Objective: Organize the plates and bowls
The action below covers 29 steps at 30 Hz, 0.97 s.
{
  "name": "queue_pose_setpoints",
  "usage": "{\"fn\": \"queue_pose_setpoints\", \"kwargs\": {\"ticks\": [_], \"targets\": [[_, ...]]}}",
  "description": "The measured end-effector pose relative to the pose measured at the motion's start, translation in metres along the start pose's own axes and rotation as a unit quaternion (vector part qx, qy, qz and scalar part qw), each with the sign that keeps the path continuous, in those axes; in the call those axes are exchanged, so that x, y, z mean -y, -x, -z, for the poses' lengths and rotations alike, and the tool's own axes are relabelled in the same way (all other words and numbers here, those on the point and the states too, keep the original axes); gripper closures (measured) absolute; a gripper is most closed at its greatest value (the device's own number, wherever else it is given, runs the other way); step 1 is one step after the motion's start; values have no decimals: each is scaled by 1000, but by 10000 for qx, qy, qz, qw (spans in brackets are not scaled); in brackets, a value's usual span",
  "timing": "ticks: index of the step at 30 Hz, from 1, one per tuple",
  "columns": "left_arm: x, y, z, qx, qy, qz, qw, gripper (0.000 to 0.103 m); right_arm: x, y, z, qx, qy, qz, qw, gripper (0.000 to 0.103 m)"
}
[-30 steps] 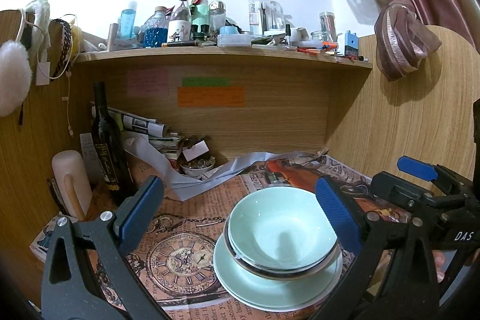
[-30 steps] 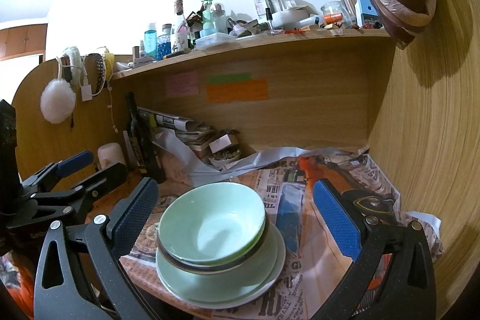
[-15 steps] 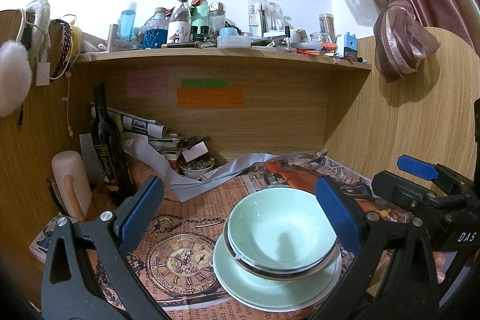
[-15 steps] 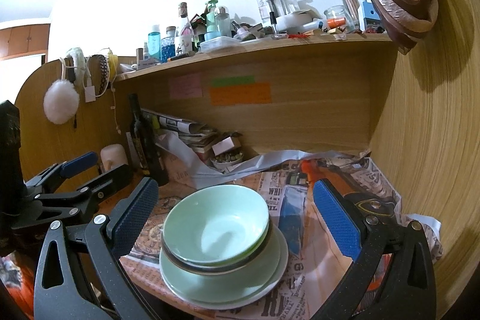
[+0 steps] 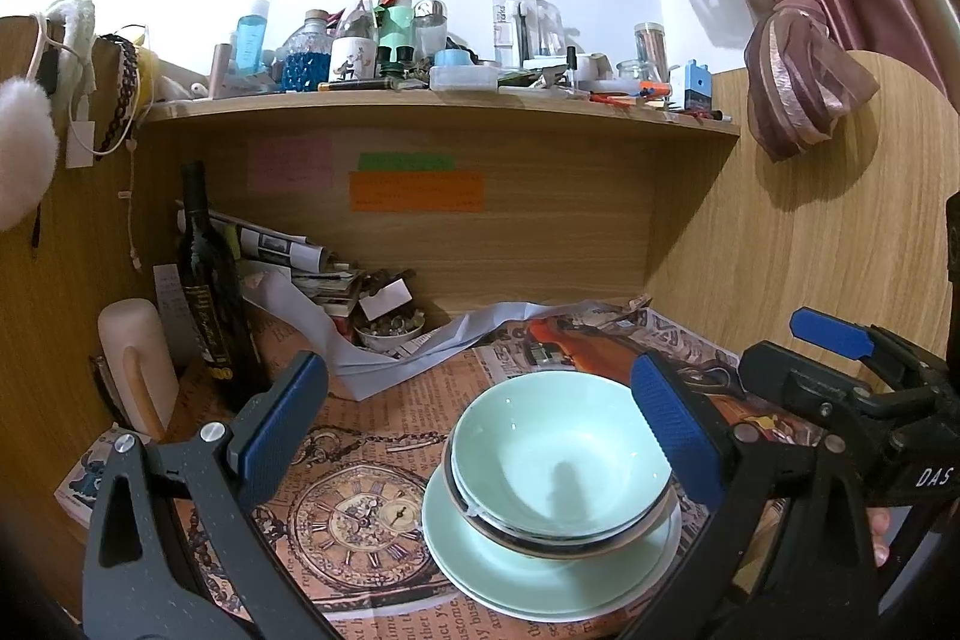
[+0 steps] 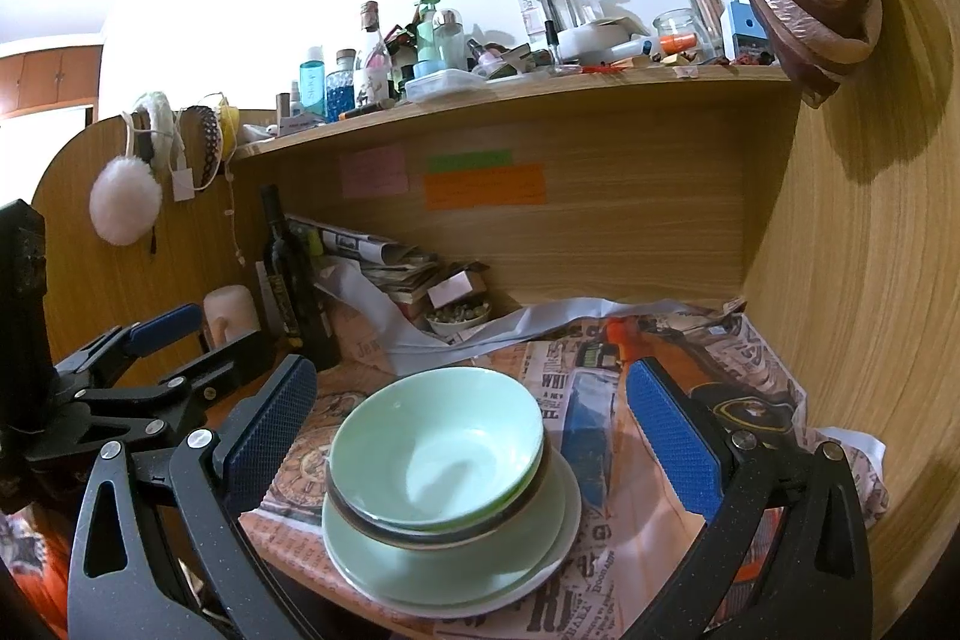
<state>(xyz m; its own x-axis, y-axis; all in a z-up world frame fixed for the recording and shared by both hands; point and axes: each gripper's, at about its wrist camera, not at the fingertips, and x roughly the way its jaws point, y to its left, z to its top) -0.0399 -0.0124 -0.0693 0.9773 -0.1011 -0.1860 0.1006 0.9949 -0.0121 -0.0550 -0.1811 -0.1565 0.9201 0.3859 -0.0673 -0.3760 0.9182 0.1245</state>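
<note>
Both tools spread wide and empty: left gripper with blue pads apart at 9 and 3 o'clock of the stack, right gripper likewise parted, nothing between either pair of pads. Stack standing near the front edge of the desk: pale green bowl on top, nested in a second bowl with a dark metallic rim, both seated on two green plates, all on the newspaper covering. In the right wrist view, stack at 6 o'clock, just short of the desk's front lip.

Looks nearly or fully organized already; likely step now either a final nudge or a withdrawal. If nudging: best to push low, against the plates' rim and not the bowl wall, since the top bowl sits slightly off-centre toward 11 o'clock in the left view and may slide or tip on a glazed surface. Slow, level pressure from 6 o'clock toward 12, away from the edge. One pad only, no pinching of the thin bowl lip. If lifting instead: grip both plates together at the rim, keep level, support from the opposite side with the other tool.

Worth watching: loose newspaper may bunch and drag; dark bottle at 10 o'clock and the small dish of bits at 12 stand well apart from the stack. Left gripper body close at 9 o'clock in the right view, so crossing paths is a risk.
</note>
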Motion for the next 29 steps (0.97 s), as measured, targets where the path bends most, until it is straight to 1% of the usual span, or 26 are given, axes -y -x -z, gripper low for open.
{"fn": "queue_pose_setpoints", "kwargs": {"ticks": [11, 13, 17, 23, 29], "targets": [[2, -1, -1, -20, 114, -2, 9999, 0, 1, -2, 1, -25, -34, -1, 10000, 0], [1, -2, -2, -63, 147, 46, 9999, 0, 0, -2, 1, -24, -39, 6, 10000, 0], [3, -3, -3, -56, 124, 1, 9999, 0, 1, -2, 1, -32, -41, 13, 10000, 0], [6, -3, -2, -57, 68, 51, 9999, 0, 1, -5, 2, -77, -45, 14, 10000, 0], [4, -5, -1, -85, 152, 19, 9998, 0, 1, -7, 4, -114, -47, 0, 9999, 0]]}}
